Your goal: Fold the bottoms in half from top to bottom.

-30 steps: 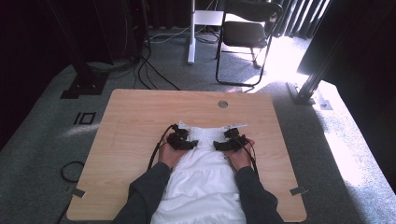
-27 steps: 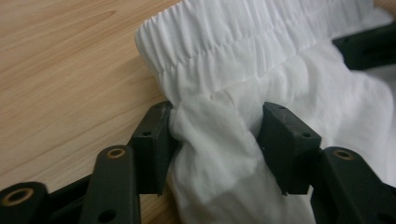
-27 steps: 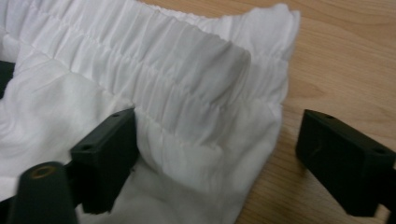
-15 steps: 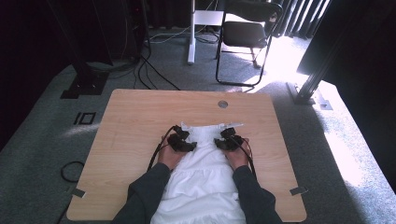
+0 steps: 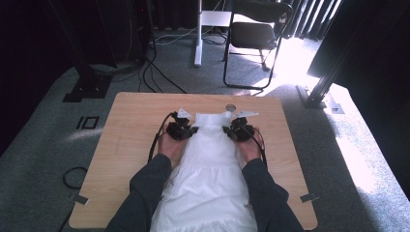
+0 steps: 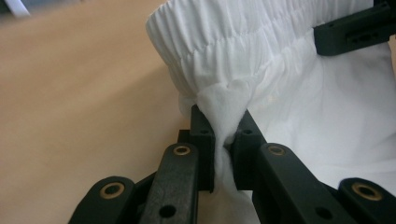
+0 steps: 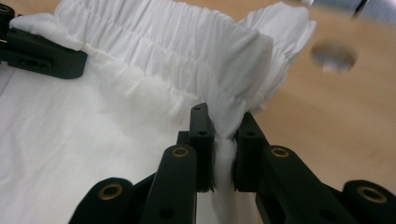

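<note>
High view: both tools [image 5: 183, 129] [image 5: 238, 130] just closed, pinching white dress [image 5: 211, 164]

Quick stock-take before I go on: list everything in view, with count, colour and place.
white garment: one, white, gathered band at far end, lying along the table's middle
table: one, light wood, centre of the high view
round hole: one, grey, near the table's far edge
folding chair: one, black, on the carpet beyond the table
cables: several, black, on the carpet, far left
left gripper: one, black, pinching the band's left corner
right gripper: one, black, pinching the band's right corner
sleeves: two, dark grey, bottom edge
</note>
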Available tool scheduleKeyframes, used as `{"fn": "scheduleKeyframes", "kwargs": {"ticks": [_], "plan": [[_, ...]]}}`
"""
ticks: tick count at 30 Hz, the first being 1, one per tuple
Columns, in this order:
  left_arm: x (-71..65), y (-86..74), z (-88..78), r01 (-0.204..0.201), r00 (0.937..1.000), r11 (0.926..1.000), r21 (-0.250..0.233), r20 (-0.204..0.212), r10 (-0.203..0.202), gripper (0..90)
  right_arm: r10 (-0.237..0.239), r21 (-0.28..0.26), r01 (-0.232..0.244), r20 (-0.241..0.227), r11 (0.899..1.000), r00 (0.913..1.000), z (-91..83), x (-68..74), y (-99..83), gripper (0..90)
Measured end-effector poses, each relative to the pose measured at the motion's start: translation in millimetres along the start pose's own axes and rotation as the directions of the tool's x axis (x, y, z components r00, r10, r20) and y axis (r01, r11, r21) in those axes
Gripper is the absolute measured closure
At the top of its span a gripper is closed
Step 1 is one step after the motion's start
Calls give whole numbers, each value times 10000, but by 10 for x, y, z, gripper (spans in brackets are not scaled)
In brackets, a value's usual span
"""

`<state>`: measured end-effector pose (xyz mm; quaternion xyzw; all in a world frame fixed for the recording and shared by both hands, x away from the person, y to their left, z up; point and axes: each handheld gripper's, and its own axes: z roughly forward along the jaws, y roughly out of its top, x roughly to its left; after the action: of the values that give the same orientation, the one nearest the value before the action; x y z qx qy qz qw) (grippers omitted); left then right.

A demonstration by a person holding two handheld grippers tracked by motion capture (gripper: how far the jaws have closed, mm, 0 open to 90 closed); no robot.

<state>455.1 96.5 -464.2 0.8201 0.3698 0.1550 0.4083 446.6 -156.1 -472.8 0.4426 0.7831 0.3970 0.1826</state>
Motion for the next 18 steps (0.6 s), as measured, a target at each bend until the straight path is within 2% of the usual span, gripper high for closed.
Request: {"fn": "scheduleKeyframes", "kwargs": {"ticks": [4,5,6,9,11,13,16,18], "plan": [[23,338,-259,-499,9983,9957,-775,-348,474,836,-199,-888,213,166,9958,9997,-214,0,336,809],[24,458,-354,-630,9973,9915,-1136,-435,584,835,-219,-1095,242,224,9937,9995,-260,1,400,808],[29,495,-385,-713,9968,9900,-1215,-457,662,835,-247,-1543,290,295,9876,9993,-354,4,516,808],[48,679,-528,-891,9953,9847,-1498,-505,824,832,-283,-1979,360,416,9796,9987,-474,22,663,806],[53,714,-584,-885,9956,9843,-1525,-445,826,830,-333,-2137,402,360,9761,9988,-536,35,723,806],[42,682,-596,-937,9954,9861,-1373,-331,899,825,-481,-2144,545,349,9752,9982,-580,64,717,805],[9,595,-602,-965,9953,9881,-1199,-36,967,816,-642,-2054,678,240,9763,9976,-610,94,627,804],[-41,536,-633,-1100,9938,9869,-1181,55,1114,813,-660,-1976,661,71,9780,9978,-633,108,533,803]]}}
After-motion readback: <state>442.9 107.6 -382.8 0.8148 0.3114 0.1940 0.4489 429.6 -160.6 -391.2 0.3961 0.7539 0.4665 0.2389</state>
